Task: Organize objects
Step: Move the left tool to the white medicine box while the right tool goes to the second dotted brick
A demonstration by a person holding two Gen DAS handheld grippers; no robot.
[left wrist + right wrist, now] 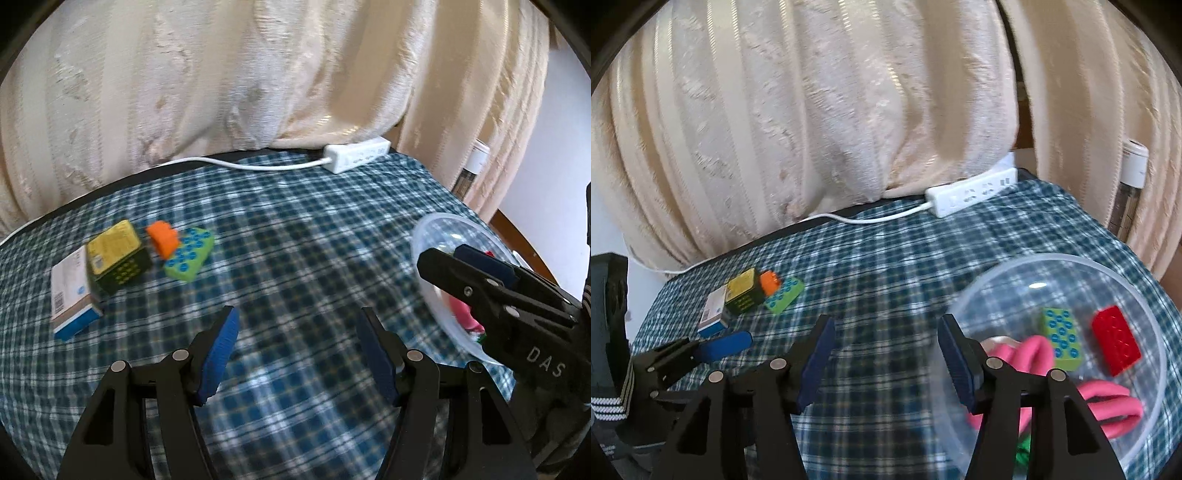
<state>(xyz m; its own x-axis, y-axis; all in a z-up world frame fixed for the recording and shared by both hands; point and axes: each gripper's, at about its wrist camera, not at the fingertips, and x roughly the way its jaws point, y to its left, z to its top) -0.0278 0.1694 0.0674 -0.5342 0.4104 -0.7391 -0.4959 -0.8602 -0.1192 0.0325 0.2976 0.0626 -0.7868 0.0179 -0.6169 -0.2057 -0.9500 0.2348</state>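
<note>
The left gripper [297,354] hangs wide and empty over the checked tabletop [295,229], its fingers aimed toward the loose pile at its ten o'clock, which suggests it is lining up for the next pick. That pile sits well apart from it: a white and blue carton [72,295] nearest, a yellow-topped dark box [118,256] touching it, then an orange brick [164,238] resting against a green studded brick [190,253]. The right gripper [886,363] is likewise spread wide with nothing between its pads, hovering just beside the rim of the clear plastic bowl [1145,295] at its three o'clock. The bowl seems to be the collecting place, since it already holds a green block [1062,338], a red brick [1115,343] and a pink looped band [1108,402]. At twelve o'clock, along the far tabletop edge under the cream curtain [812,129], lies a white power strip [971,192] with its cable trailing left, out of the working area.
</note>
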